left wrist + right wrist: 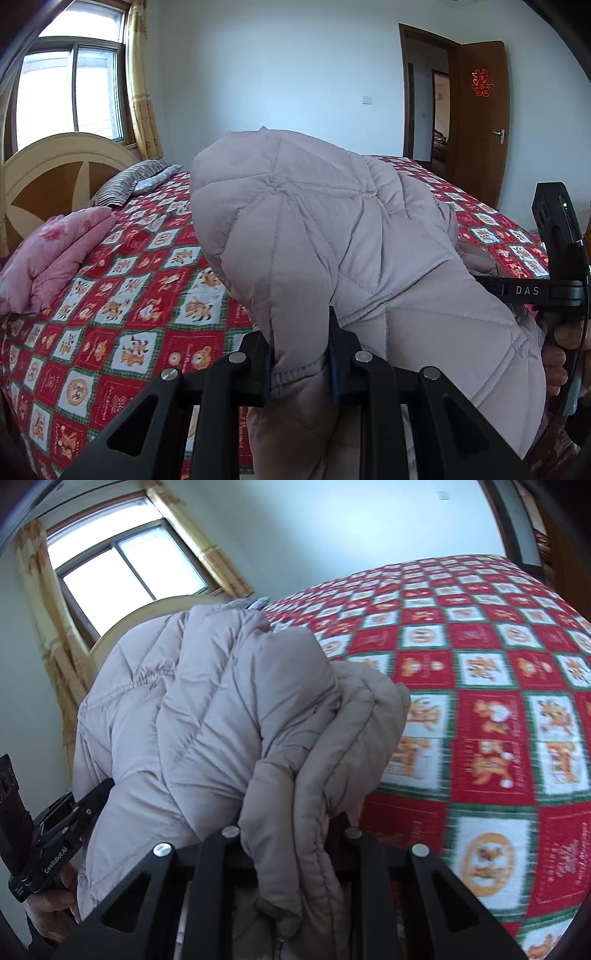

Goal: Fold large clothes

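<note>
Gripping a pale quilted coat point(332, 236) from both ends: left gripper point(300, 354) has its jaws narrowed onto an elastic-edged hem or cuff, fabric pinched between the blue-edged pads, rest of the garment bulging up and away in front of the lens. Right gripper point(291, 830) is likewise closed down on a thick bunched fold of the same coat point(207, 716), several quilted layers stacked between the jaws and spilling over them toward the camera. Coat is lifted, draped between the two tools above the near edge of the bed point(122, 295); whether its far part touches the cover cannot be told. In the left view, the right tool point(554, 258) shows at the right edge, black body with a green light, a hand point(557, 354) wrapped on its grip. In the right view, the left tool point(48, 834) sits at the lower left, also hand-held. Bed cover is red and green checks with bear prints point(480, 701). Further back on the bed: a folded pink quilt point(55, 254) at left, a striped pillow point(122, 184) behind it, then a cream headboard point(62, 166). Beyond: window point(70, 85) with yellow curtain point(142, 92), white wall, open brown door point(480, 125) with a red paper cutout point(482, 83).
</note>
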A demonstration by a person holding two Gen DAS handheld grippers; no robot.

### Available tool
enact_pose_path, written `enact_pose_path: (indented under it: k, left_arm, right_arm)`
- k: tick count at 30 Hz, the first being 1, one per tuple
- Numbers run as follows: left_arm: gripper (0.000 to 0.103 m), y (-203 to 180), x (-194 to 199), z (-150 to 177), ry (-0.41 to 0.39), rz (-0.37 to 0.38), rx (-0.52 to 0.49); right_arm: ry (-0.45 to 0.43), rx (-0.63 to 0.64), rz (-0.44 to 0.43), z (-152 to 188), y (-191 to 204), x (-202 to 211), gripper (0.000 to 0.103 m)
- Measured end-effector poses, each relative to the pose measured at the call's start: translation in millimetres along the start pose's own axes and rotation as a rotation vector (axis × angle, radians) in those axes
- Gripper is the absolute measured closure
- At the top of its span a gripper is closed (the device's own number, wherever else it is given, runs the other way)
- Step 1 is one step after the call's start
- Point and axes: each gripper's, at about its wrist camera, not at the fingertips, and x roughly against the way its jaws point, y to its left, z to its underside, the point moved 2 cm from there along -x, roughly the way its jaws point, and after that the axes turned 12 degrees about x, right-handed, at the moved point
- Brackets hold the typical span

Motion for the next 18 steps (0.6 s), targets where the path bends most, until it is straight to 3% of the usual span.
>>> enact_pose_path:
  k: [12,18]
  left_arm:
    - [0.080,82,19,2,-0.028,-0.087,0.076]
    - [0.079,109,7,21,0.008,-0.133,0.090]
  right_arm:
    - [0.041,0.100,-0.083,-21,63,-55,0.080]
    - [0.078,0.119,-0.094,-20,80,-82,0.080]
